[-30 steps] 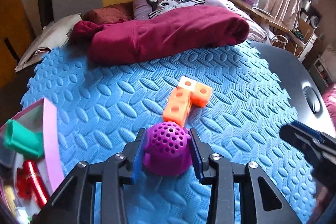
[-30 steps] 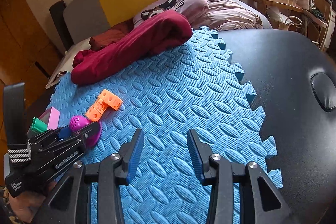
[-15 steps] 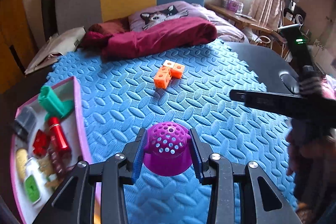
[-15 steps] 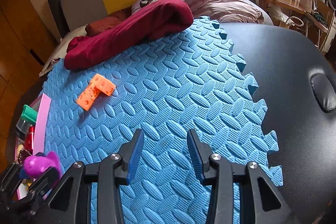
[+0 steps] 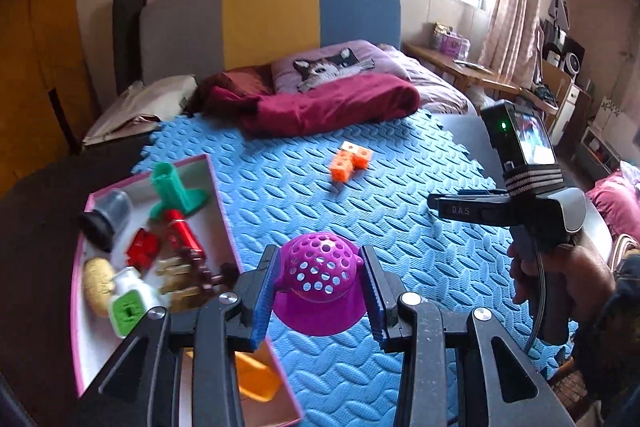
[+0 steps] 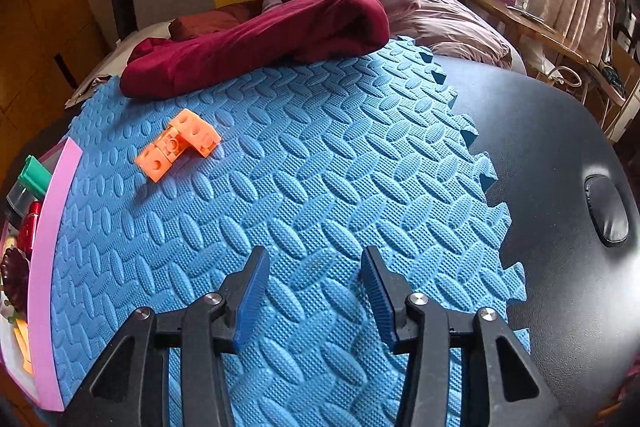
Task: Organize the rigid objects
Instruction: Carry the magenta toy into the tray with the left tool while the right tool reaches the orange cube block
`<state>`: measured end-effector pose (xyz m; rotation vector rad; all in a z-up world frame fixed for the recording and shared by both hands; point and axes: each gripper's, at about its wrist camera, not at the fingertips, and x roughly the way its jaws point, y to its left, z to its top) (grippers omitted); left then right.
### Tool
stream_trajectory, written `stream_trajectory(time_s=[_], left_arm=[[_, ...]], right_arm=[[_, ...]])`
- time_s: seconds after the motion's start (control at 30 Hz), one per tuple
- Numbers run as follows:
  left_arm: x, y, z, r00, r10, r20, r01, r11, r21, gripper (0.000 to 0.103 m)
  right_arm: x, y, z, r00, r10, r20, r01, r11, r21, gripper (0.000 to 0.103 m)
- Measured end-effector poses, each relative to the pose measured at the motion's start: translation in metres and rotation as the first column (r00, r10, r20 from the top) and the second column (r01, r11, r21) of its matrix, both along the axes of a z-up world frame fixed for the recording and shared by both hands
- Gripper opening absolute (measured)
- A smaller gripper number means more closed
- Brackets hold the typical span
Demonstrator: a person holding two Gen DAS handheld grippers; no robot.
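Left tongs (image 5: 318, 289) grip a purple perforated plastic dome (image 5: 319, 287) at lower centre, beside the pink-rimmed tray (image 5: 224, 203). Right tongs (image 6: 314, 297) gape empty over blue foam mat (image 6: 320, 167); orange block cluster (image 6: 178, 149) upper left.

Left gripper (image 5: 319, 291) jaws clamped, right gripper (image 6: 314, 297) jaws apart.

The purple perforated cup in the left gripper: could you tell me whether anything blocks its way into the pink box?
Nothing visible blocks it. The left gripper holds the purple perforated cup above the blue mat, just right of the pink box. Only the box's low wall lies between. The box is crowded, with bare floor mostly near its left side.
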<state>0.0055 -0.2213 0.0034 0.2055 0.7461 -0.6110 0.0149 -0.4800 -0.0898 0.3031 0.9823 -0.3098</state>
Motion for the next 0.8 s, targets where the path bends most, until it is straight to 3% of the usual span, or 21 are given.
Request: stream_trajectory(time_s=[0.13,0.3,0.8], left_arm=[[0.001,0.017,0.003,1.000,0.029,0.004,-0.029,1.000,-0.008,0.040],[0.004,0.033,0.002,0.998,0.060,0.000,-0.060,0.998,-0.017,0.040],[0.018,0.079,-0.004,0.990,0.137,-0.032,-0.139,0.989,-0.051,0.040]], right_arm=[[0.001,0.004,-0.001,1.000,0.013,0.004,-0.013,1.000,-0.021,0.052],[0.004,0.015,-0.003,0.998,0.057,0.003,-0.057,0.997,-0.056,0.069],[0.007,0.016,-0.006,0.997,0.065,0.034,-0.062,0.995,-0.082,0.079]])
